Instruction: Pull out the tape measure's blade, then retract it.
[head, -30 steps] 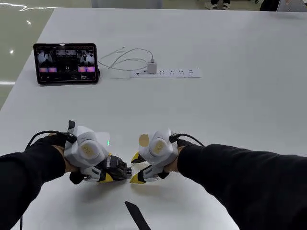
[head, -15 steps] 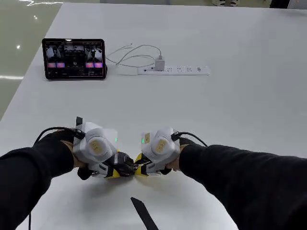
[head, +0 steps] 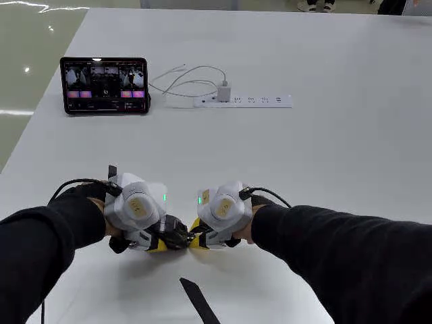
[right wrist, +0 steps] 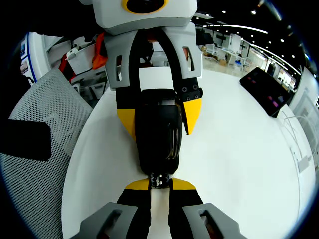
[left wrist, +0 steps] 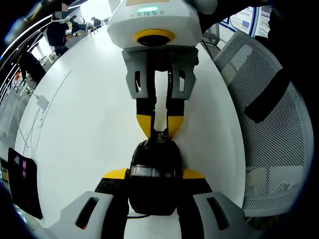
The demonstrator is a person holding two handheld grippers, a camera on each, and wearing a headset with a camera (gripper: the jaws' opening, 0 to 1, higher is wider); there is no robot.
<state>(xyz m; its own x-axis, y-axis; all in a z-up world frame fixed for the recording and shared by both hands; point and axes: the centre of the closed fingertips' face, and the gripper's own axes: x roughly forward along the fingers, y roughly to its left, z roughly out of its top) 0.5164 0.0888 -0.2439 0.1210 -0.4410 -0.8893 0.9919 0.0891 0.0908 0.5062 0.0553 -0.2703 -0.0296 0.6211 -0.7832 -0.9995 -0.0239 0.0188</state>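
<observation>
Tape measure (head: 174,237) near counter (head: 304,155) front edge | left hand-held gripper (left wrist: 154,173) clamps its case | right hand-held gripper (right wrist: 159,184) pinches blade tip (right wrist: 158,179) | risk: shallow pinch likely slips under pull, blade snaps back.

Black sleeves (head: 324,250); the left gripper (head: 167,240) and right gripper (head: 196,241) have white shells, yellow-tipped jaws, black cables (head: 67,183), green lights (head: 164,198).

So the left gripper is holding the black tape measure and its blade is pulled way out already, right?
Not quite. The left gripper does hold the black tape measure, but its blade is hardly out at all: the right gripper pinches the tip right against the case, as the right gripper view shows.
</observation>
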